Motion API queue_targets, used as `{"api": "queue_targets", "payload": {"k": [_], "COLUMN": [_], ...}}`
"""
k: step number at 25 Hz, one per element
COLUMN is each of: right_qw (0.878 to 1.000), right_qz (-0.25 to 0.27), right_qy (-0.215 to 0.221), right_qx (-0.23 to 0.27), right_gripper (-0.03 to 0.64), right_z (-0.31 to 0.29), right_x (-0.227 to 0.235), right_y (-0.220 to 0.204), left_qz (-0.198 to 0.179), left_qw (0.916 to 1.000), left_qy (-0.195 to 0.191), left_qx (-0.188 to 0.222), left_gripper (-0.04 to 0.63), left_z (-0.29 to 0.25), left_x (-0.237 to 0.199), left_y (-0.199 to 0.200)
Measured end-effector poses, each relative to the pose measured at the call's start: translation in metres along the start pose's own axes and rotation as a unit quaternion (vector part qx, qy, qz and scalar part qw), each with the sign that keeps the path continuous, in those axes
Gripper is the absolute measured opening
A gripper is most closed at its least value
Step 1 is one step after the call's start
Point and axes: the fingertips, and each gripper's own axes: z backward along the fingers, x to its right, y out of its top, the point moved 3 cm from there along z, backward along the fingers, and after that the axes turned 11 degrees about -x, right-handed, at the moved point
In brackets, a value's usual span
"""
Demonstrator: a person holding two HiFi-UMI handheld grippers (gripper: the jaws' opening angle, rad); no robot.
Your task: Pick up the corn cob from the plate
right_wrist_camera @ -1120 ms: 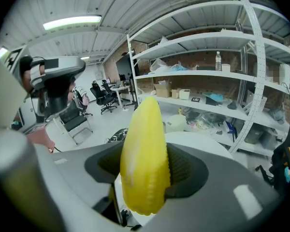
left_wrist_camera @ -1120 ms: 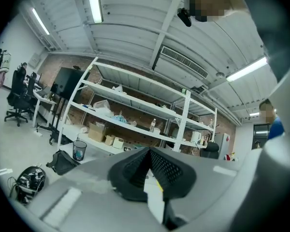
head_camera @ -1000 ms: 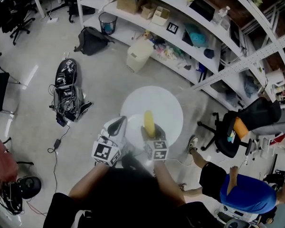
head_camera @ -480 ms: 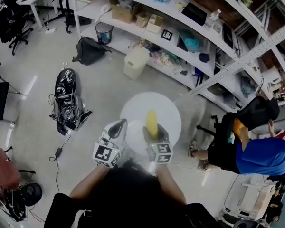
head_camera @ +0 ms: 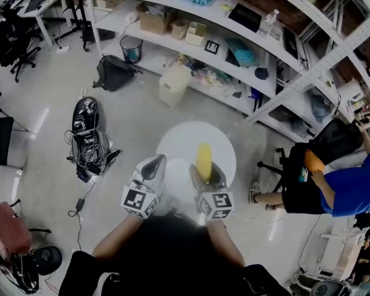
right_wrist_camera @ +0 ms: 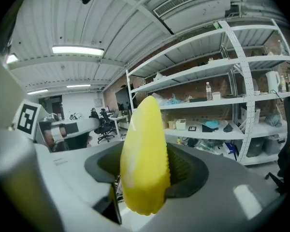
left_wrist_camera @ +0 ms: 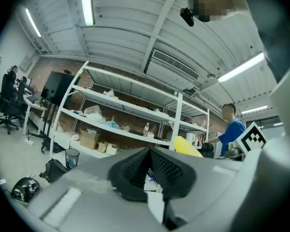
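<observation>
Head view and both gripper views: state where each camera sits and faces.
Head view: on the person's head, looking steeply down at the round white table; forearms, left gripper, right gripper show.
Left gripper view: on that gripper, facing white metal shelves; closed jaws show.
Right gripper view: on that gripper, facing the shelves; jaws clamp the yellow corn cob.
Shared: all three show cob and shelves.

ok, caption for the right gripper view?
Right gripper shut on the yellow corn cob, white shelving racks behind.
</observation>
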Motion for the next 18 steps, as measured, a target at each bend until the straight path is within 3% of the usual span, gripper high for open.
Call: {"api": "queue_targets", "payload": {"k": [18], "right_qw": [0.999], "right_qz": [-0.011], "right_qy": [-0.005], "right_qx": [0.03], "right_gripper": [0.262], "right_z": [0.017], "right_x": [0.012], "right_y": [0.005], "left_qz": [-0.005], "left_qw": [0.9999], "left_qy": [-0.009], "left_qx": [-0.006], "left_gripper": [0.002], "left_z": [-0.01], "left_x": [0.013], "left_y": [-0.001]}}
